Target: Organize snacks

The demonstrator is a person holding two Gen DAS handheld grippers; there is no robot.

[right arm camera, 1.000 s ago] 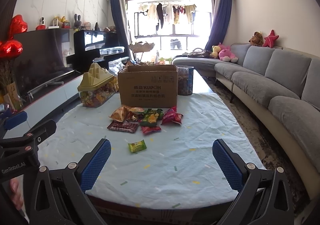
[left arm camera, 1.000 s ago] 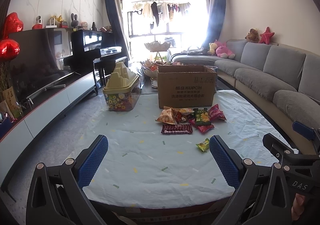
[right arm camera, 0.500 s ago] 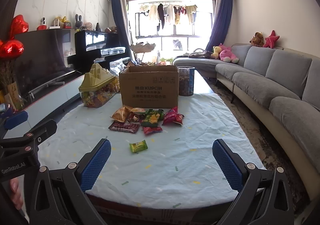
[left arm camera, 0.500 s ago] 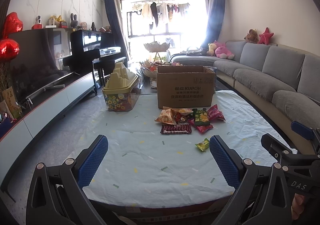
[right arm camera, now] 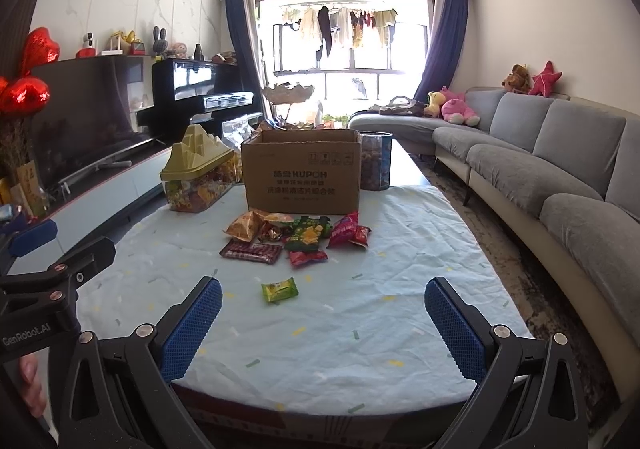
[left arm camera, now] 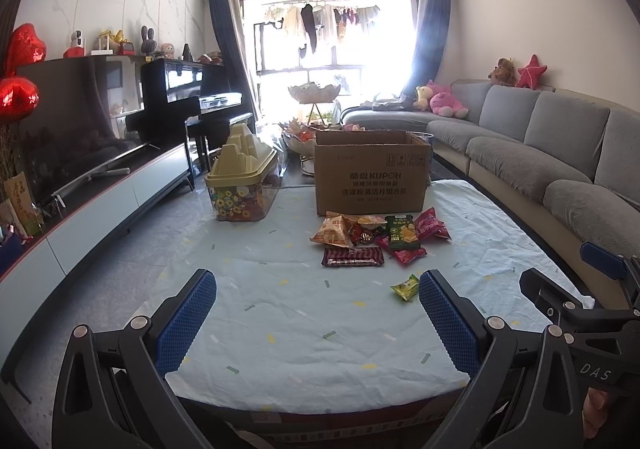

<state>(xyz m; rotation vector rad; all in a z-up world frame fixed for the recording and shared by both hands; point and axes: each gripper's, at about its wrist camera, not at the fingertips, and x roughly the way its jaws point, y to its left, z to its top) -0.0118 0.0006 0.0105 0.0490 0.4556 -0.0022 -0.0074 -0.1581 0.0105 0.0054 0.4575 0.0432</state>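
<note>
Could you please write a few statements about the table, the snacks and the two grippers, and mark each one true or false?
1. Both grippers are open and hold nothing. True: the left gripper and the right gripper show spread blue pads with only tablecloth between them.
2. The small green packet lies inside the cardboard box. False: it lies alone on the tablecloth, nearer the grippers than the snack pile.
3. The snack pile sits just in front of the box. True.
4. The dark red bar stands upright. False: it lies flat at the pile's near edge.
5. The yellow-lidded container stands to the right of the box. False: it stands to its left.
</note>
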